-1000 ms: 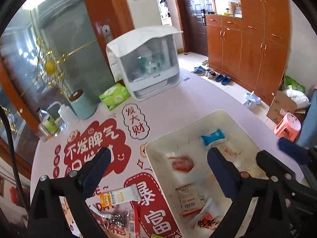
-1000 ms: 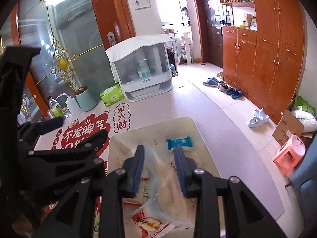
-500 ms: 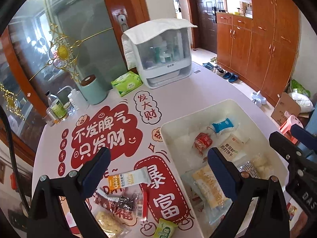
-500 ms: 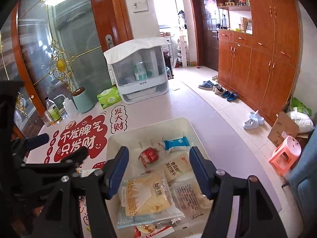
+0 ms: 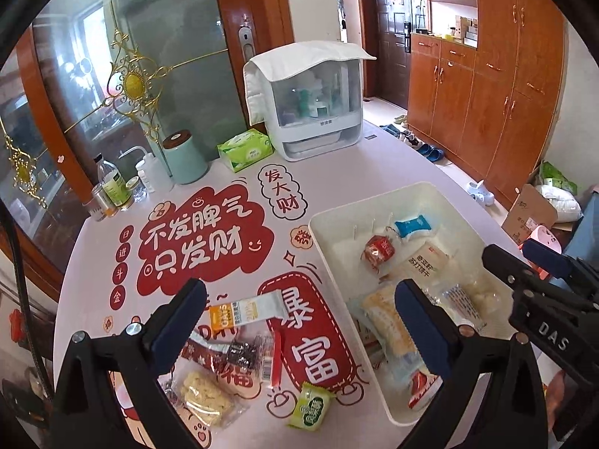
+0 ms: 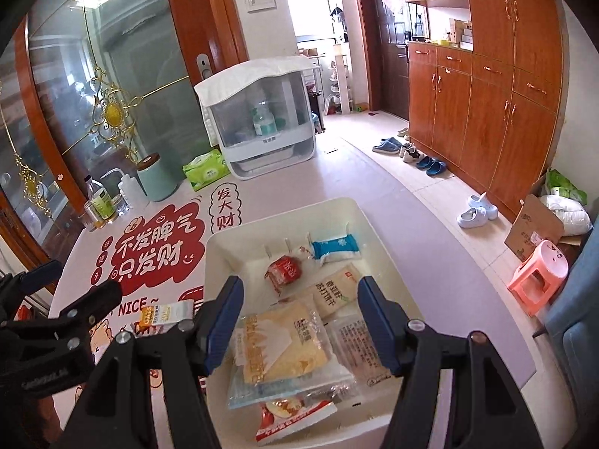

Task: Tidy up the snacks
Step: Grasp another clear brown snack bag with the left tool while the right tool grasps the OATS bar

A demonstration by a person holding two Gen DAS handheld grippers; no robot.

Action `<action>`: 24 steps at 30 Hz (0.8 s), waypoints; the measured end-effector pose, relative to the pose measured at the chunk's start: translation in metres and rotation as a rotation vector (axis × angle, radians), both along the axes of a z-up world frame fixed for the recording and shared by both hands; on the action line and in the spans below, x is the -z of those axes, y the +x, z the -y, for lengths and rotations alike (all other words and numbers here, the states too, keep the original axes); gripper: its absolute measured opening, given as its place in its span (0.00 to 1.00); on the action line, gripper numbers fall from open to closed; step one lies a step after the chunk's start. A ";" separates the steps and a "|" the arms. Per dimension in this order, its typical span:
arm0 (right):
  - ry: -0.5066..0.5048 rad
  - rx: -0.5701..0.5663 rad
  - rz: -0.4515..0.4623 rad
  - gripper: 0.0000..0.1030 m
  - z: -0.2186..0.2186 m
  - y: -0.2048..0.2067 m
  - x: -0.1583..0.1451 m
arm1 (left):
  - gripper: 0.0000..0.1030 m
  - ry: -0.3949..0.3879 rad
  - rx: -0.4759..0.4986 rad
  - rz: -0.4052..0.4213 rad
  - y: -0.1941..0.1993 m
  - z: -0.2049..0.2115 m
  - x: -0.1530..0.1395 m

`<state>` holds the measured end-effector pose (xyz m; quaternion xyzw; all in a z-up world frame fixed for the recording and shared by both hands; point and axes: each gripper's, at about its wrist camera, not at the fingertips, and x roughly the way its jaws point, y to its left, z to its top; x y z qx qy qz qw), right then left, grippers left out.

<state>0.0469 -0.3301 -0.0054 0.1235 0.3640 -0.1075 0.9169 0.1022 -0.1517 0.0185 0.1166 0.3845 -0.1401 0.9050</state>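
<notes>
A white bin (image 5: 374, 202) (image 6: 284, 217) on the table holds several snack packs, among them a yellow cracker pack (image 6: 284, 348) (image 5: 385, 321), a red pack (image 6: 284, 269) and a blue pack (image 6: 335, 249). Loose snacks lie on the table left of the bin: an orange-and-white bar (image 5: 247, 308), a noodle pack (image 5: 206, 398), a green candy pack (image 5: 310, 408) and a dark wrapper (image 5: 243, 351). My left gripper (image 5: 299, 331) is open and empty above the loose snacks. My right gripper (image 6: 299, 323) is open and empty above the bin.
At the table's far side stand a white covered dish rack (image 5: 310, 101), a green tissue pack (image 5: 245, 149), a mint canister (image 5: 185, 157) and small bottles (image 5: 112, 187). The floor, shoes and wooden cabinets (image 6: 486, 93) are to the right.
My right gripper opened and let the yellow cracker pack drop into the bin, then drew back. My left gripper drew back and up, bringing the loose snacks into view.
</notes>
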 end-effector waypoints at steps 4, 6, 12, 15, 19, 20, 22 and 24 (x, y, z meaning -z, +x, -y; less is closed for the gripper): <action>0.007 -0.007 -0.007 0.62 -0.004 -0.001 0.001 | 0.98 -0.007 -0.011 -0.002 -0.005 -0.012 -0.002; 0.007 -0.010 -0.011 0.62 -0.007 0.000 0.001 | 0.98 -0.012 -0.025 -0.002 -0.006 -0.020 -0.001; 0.001 -0.034 -0.024 0.62 -0.022 0.005 0.002 | 0.98 -0.018 -0.073 -0.017 -0.006 -0.050 0.005; -0.007 -0.055 -0.030 0.62 -0.032 0.007 0.003 | 0.98 -0.015 -0.104 -0.032 -0.004 -0.067 0.012; -0.011 -0.087 -0.044 0.62 -0.048 0.013 0.005 | 0.98 -0.010 -0.150 -0.050 -0.001 -0.091 0.020; -0.012 -0.097 -0.048 0.62 -0.052 0.015 0.006 | 0.98 -0.008 -0.160 -0.052 -0.001 -0.096 0.021; -0.014 -0.121 -0.057 0.62 -0.063 0.019 0.009 | 0.98 -0.003 -0.184 -0.053 0.001 -0.110 0.024; -0.015 -0.141 -0.061 0.62 -0.072 0.024 0.010 | 0.98 0.005 -0.214 -0.052 0.003 -0.126 0.027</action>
